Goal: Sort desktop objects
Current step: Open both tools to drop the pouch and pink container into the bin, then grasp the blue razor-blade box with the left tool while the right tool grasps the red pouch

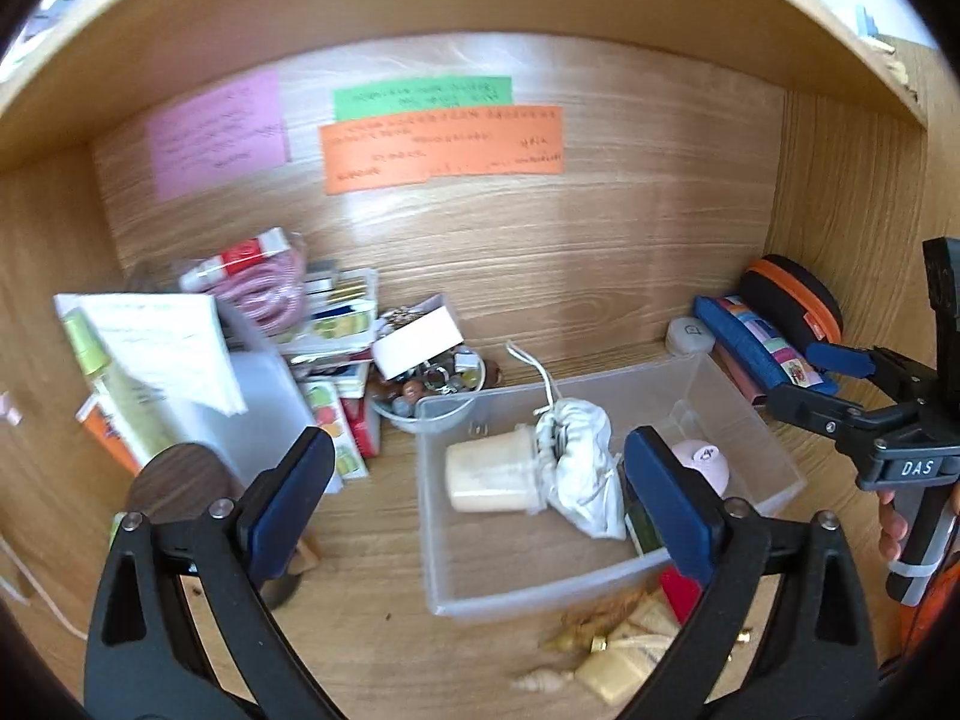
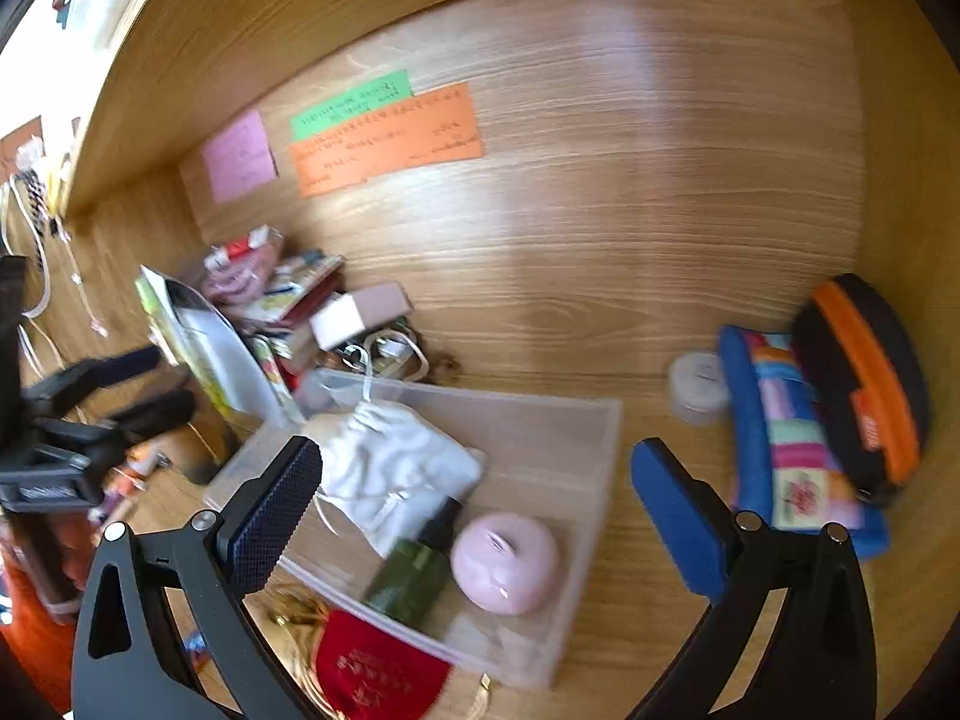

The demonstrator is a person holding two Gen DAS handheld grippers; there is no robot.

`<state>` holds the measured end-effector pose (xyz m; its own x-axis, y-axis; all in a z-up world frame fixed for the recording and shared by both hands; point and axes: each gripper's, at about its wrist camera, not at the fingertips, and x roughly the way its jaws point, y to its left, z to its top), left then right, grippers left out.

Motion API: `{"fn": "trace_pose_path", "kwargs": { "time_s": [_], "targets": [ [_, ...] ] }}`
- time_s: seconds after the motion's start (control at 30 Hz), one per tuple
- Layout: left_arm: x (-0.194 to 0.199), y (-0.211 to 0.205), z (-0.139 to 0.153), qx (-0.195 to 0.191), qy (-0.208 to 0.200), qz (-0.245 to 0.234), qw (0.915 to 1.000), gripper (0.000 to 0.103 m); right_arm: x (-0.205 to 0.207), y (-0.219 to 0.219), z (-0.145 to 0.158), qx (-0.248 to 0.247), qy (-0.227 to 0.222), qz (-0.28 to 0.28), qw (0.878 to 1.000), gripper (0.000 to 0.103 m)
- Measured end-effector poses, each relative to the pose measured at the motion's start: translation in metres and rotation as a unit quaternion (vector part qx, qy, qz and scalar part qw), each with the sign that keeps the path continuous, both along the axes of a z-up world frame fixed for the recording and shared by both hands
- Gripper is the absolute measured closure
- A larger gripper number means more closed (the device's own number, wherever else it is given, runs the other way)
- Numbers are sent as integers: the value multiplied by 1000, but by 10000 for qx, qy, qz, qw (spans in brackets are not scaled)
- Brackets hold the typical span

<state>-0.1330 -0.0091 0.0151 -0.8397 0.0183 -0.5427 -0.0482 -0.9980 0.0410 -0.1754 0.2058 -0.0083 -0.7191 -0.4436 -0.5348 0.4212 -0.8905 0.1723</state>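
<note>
left gripper [image 1: 477,498]: nearest the lens, jaws spread wide, nothing between the pads. We have it hanging above the near edge of the bin.
right gripper [image 2: 474,510]: also spread wide and empty, over the bin's right half. It shows from the side in the left wrist view too, a person's fingers on its handle.
bin [image 1: 606,585]: clear plastic, mid-desk, inside the wooden alcove. This is where we judge the sorted things go.
in the bin: cream jar [image 1: 489,477] lying on its side, white pouch [image 1: 579,468] beside it with its cord trailing over the back wall, green bottle [image 2: 414,576], pink round case [image 2: 504,561]. Bottle and case touch; the pouch sits just behind them.
left to sort, front: red pouch [image 2: 375,669] and some gold trinkets [image 1: 618,651] on the desk, just outside the bin's near wall.
left to sort, left: cluttered pile [image 1: 312,324] of boxes, a pink coil, papers and cartons, plus a bowl [image 1: 429,399] of small bits against the bin's back-left corner.
right side: blue pencil case [image 2: 798,444], black-orange case [image 2: 858,384] and a small white case [image 2: 699,384] along the wall, well apart from the bin. We cannot tell whether they count as sorted.
progress: we judge it partway, four things in, most of the clutter out.
next: probably the red pouch or trinkets, being closest to both grippers.
</note>
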Motion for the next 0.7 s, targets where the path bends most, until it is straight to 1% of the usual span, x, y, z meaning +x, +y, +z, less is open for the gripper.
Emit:
{"fn": "trace_pose_path", "kwargs": {
  "time_s": [0.2, 0.3, 0.43, 0.7],
  "targets": [
    [38, -11, 8, 87, 126, 88, 9998, 3, 27, 7, 8, 360, 80, -314, 9988, 0],
    [55, -15, 8, 115, 176, 102, 9997, 2, 40, 3, 7, 664, 61, -435, 9968, 0],
    [71, -21, 2, 172, 132, 128, 9997, 2, 62, -4, 3, 1092, 183, -590, 9921, 0],
    [96, -30, -18, 193, -52, 188, 9996, 2, 91, -14, -5, 1107, 37, -517, 9925, 0]
  ]
}}
